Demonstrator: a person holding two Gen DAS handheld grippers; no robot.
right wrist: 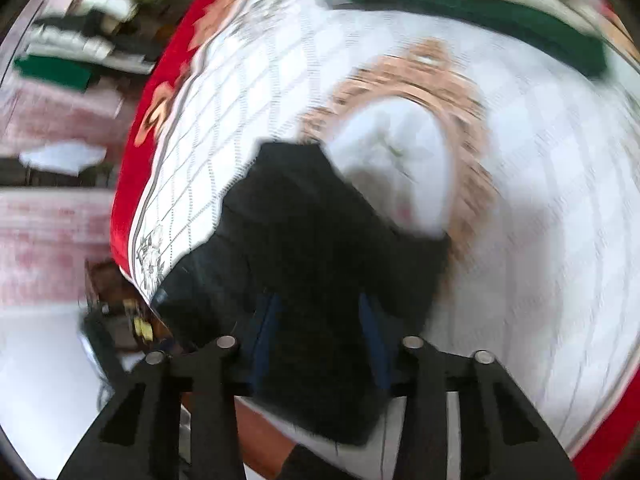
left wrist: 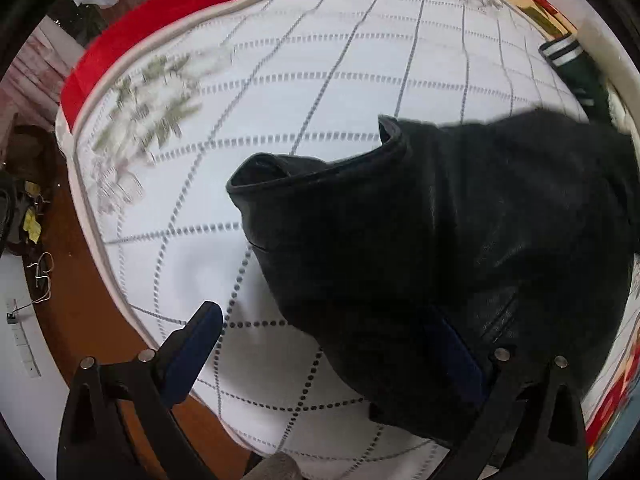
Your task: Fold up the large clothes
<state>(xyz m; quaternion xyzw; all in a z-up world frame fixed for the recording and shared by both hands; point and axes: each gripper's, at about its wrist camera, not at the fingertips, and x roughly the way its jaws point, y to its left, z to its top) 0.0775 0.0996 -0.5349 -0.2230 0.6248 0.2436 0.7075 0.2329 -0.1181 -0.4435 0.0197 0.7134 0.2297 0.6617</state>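
The black jacket (left wrist: 440,240) lies bunched near the bed's (left wrist: 280,80) front edge in the left wrist view, its cuff gaping; the left gripper (left wrist: 332,344) stands wide open, one finger against it. It looks heavy, smooth and slippery, so hems are best gripped. In the blurred right wrist view, the right gripper (right wrist: 320,336) straddles dark fabric; its grip I cannot tell.

1. Jacket (left wrist: 440,240) lay on bed cover (left wrist: 320,80), toward its near edge, filling right half of left wrist view.
2. Left gripper (left wrist: 332,344) sat at jacket's near-left edge: one finger beside the garment over the cover, the other against it.
3. Right gripper (right wrist: 320,340) straddled jacket w/ fabric between fingers.
4. Second garment (right wrist: 500,20) lay at cover's far edge, well apart from jacket.
5. Floor (left wrist: 80,320) lay left of bed.
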